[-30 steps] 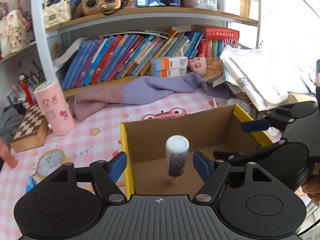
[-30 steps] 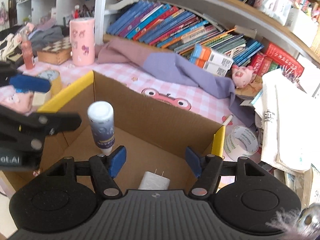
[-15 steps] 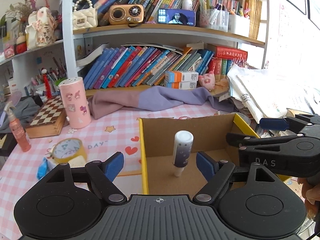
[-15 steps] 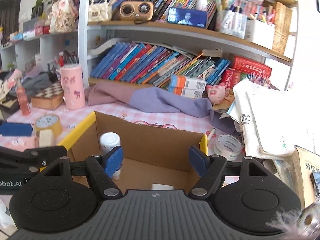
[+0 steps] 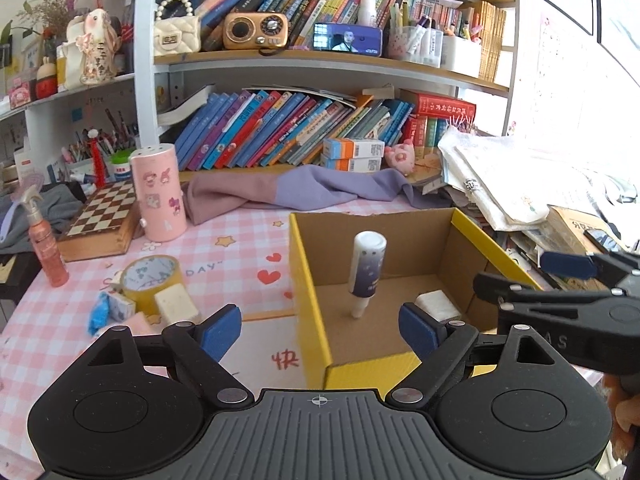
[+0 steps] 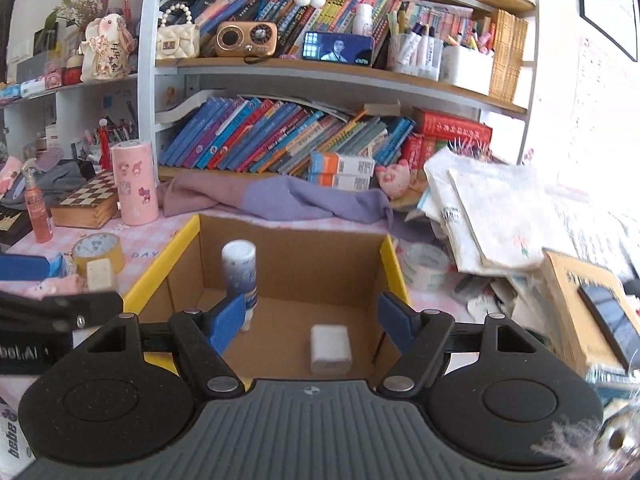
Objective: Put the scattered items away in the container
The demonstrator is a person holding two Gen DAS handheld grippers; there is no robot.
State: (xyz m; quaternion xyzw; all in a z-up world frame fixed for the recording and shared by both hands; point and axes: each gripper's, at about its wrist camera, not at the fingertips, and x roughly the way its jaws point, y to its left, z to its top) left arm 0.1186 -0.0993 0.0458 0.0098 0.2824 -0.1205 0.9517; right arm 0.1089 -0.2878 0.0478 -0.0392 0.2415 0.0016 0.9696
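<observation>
A yellow-rimmed cardboard box [image 5: 310, 280] [image 6: 392, 264] stands on the pink checked table. Inside it a white and purple tube [image 5: 366, 270] [image 6: 240, 276] stands upright, and a white charger block [image 5: 436, 306] [image 6: 330, 348] lies on the floor. My left gripper [image 5: 320, 326] is open and empty, pulled back in front of the box's near left corner. My right gripper [image 6: 312, 316] is open and empty over the box's near edge. A yellow tape roll [image 5: 150, 280] [image 6: 98, 252], a white eraser block [image 5: 176, 304] [image 6: 100, 274] and a blue packet [image 5: 102, 310] lie left of the box.
A pink sticker-covered canister [image 5: 158, 192], a chessboard box [image 5: 102, 216] and a pink spray bottle [image 5: 44, 240] stand at the left. A purple cloth [image 5: 288, 192] lies behind the box. A clear tape roll [image 6: 426, 266], papers [image 6: 500, 216] and a phone [image 6: 610, 316] crowd the right.
Both grippers have pulled back and up from the box. The tube stays standing inside it, and more of the table at the left has come into view.
</observation>
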